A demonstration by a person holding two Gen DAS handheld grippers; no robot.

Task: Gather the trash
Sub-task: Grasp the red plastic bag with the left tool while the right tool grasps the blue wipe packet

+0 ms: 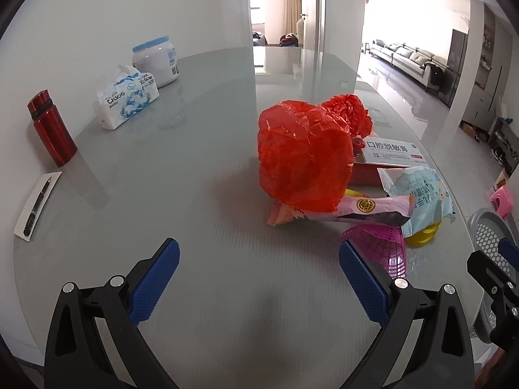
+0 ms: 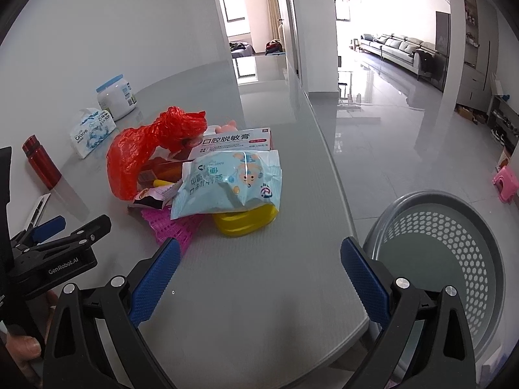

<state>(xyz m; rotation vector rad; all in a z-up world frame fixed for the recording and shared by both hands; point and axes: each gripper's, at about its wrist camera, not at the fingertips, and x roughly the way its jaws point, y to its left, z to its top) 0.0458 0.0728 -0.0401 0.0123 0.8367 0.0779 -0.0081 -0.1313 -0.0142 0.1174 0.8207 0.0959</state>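
A pile of trash lies on the grey table (image 1: 162, 178): a crumpled red plastic bag (image 1: 305, 155) (image 2: 136, 155), a white toothpaste box (image 1: 392, 150) (image 2: 236, 142), a light blue snack packet (image 1: 418, 194) (image 2: 230, 181), a pink wrapper (image 1: 356, 210), a pink mesh sleeve (image 1: 382, 243) (image 2: 172, 227) and a yellow lid (image 2: 246, 220). My left gripper (image 1: 259, 269) is open and empty, short of the pile. My right gripper (image 2: 259, 269) is open and empty over the table's near edge. A grey perforated bin (image 2: 454, 253) stands on the floor to the right.
A red flask (image 1: 52, 128), a tissue pack (image 1: 126, 97), a white jar (image 1: 157, 60) and a pen on a paper slip (image 1: 37, 207) sit at the table's left. A pink stool (image 2: 506, 183) stands on the floor beyond the bin.
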